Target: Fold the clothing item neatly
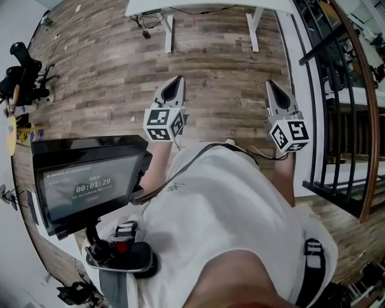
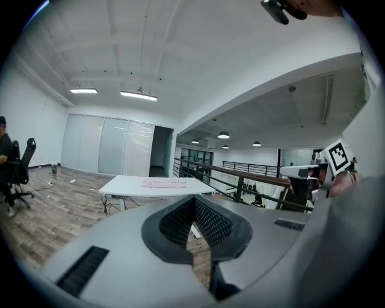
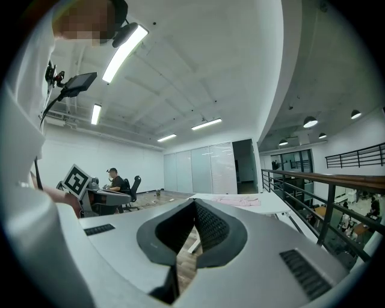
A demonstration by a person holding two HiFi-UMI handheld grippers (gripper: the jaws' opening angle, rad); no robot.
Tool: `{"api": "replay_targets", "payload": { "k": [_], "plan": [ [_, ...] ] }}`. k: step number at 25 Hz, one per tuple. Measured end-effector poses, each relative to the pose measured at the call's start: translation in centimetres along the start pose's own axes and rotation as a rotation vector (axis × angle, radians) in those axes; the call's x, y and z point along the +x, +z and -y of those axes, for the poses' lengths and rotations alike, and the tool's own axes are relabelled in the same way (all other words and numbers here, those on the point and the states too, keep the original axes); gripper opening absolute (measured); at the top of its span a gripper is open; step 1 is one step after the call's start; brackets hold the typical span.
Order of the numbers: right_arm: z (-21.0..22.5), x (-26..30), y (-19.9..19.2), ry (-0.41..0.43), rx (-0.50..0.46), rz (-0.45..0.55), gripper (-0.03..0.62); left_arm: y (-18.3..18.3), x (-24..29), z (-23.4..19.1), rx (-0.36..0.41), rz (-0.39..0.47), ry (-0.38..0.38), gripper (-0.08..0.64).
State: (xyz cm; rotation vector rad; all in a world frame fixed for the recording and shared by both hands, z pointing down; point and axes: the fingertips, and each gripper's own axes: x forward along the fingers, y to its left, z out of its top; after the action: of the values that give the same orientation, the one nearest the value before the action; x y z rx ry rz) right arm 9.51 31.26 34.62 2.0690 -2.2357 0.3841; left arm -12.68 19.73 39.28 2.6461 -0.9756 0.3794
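Clothing item, pale pink, does not show in the head view. That view catches only the near rim and legs of the white table, at the top of the frame. Well short of that table, over wood floor, the left gripper and right gripper are held out side by side from the person's body. Both point toward the table, and each has its jaws pressed together on nothing.

Left gripper view: the closed, empty jaws fill the foreground. Beyond them stands the table, and the clothing item lies flat on its top, well apart from the tongs and a little left of their line.

Right gripper view: these jaws too are shut and empty. The table stands beyond them with the pink cloth on its top, again well apart and here to the right of the jaw line. A black railing runs along the table's right side.

At this distance the cloth is small, and it may be spread out or already folded; I cannot tell which. The scene fits a garment waiting on the table as well as a folded one left there. Either way, good handling now probably means keeping both tongs shut, level and clear of the railing. Judging the fold needs a nearer look at the cloth's edges on the table.
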Motion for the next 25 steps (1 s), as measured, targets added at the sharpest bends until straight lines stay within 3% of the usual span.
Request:
{"api": "replay_targets", "payload": {
  "k": [25],
  "plan": [
    [1.9, 1.0, 0.0, -0.010, -0.015, 0.001, 0.003, 0.2, 2.7, 0.4, 0.010, -0.005, -0.021, 0.002]
  ]
}}
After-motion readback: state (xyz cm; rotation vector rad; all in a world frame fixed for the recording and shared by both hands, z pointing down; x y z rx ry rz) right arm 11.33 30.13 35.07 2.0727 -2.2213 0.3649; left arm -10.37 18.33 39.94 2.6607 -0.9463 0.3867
